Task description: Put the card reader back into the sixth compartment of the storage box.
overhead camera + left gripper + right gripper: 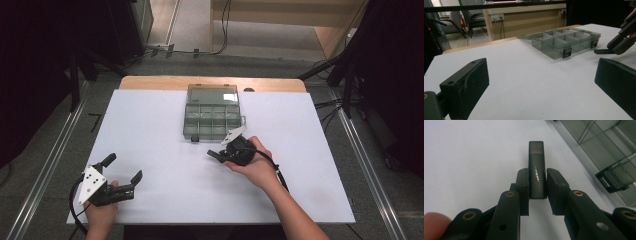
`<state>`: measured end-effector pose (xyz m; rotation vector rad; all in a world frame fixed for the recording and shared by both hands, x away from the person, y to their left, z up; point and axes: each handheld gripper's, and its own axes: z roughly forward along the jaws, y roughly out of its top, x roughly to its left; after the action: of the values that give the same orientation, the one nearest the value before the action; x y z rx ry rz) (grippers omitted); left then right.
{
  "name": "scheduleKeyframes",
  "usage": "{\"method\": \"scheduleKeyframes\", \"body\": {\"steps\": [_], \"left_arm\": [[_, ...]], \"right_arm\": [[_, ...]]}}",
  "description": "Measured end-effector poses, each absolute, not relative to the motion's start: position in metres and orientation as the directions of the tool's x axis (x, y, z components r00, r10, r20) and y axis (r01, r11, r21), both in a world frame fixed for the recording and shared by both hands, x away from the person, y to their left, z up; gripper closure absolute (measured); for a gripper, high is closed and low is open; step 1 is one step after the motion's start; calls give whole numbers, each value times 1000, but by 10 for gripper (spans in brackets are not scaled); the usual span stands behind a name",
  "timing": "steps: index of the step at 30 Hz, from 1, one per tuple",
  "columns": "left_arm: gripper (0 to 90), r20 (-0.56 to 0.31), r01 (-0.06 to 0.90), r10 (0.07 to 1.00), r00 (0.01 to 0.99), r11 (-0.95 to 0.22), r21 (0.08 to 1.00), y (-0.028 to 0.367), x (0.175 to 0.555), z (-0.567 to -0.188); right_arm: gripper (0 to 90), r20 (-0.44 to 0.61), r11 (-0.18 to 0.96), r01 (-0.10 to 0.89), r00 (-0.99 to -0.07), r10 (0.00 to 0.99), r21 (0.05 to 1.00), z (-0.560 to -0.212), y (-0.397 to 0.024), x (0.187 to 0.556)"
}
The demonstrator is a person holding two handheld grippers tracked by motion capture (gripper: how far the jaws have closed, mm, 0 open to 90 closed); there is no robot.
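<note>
My right gripper has its fingers clamped on a slim dark stick with a translucent cap, most likely a USB flash drive. The pads press on its two long sides and its capped end juts forward past the fingertips. In the high view this right gripper hangs over the middle of the desk, just in front of the near edge of the clear plastic compartment box. My left gripper rests near the front left corner of the desk with its fingers spread wide and nothing between them.

I judge the pickup done: the drive is firmly held and off the white surface. What remains is to carry it over the box's near wall and set it into one of the compartments. The box stands toward the far edge of the desk, its lid folded back flat behind it, and the compartments look empty as far as I can tell through the smoky plastic.

Room is generous. The white surface to the left and right of the box is bare, and my left gripper sits well apart from the path. The one thing to mind is the pair of latches on the box's near wall, which stand just beside my route in.
</note>
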<state>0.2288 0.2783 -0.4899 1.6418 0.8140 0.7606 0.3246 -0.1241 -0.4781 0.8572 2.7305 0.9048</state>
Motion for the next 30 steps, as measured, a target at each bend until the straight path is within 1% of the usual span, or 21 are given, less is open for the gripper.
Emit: {"method": "scheduleKeyframes", "body": {"steps": [5, 30], "left_arm": [[0, 66, 125, 827, 558, -163, 979, 278, 229, -490], [0, 63, 125, 827, 558, -159, 979, 279, 229, -490]], "right_arm": [[705, 38, 657, 467, -830, 556, 591, -474, -122, 328], [705, 44, 634, 489, -811, 583, 599, -463, -121, 341]]}}
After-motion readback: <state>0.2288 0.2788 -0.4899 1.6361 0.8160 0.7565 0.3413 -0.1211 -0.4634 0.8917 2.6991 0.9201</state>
